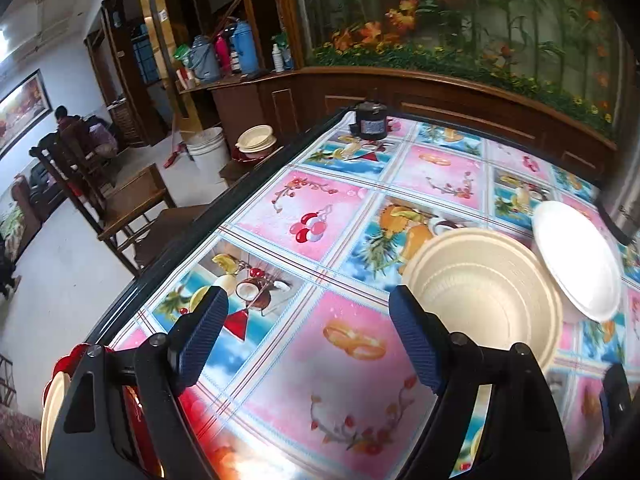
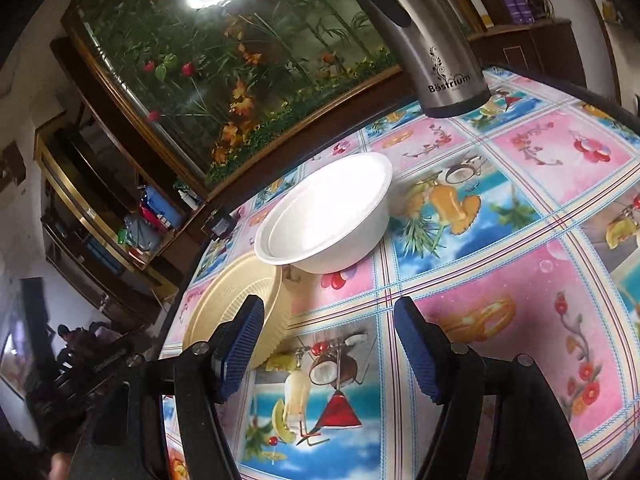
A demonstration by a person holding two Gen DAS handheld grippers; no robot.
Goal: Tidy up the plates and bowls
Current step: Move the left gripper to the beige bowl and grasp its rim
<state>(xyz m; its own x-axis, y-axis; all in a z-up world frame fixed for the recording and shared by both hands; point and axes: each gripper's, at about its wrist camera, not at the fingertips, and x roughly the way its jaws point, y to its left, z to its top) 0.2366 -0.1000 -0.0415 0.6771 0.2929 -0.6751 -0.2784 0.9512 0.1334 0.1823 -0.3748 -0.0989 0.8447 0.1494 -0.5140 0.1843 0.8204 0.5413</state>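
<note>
Left gripper (image 1: 308, 336): jaws apart, empty; beige bowl (image 1: 484, 288) just beyond its right fingertip. Right gripper (image 2: 328, 344): jaws apart, empty; white bowl (image 2: 328, 212) ahead, ready for nesting.

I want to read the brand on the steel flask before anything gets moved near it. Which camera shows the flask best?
The right wrist view: the steel flask stands at the far edge of the table, its body and printed logo clear. The left wrist view catches only a sliver of it at the right edge, with no lettering readable.
</note>
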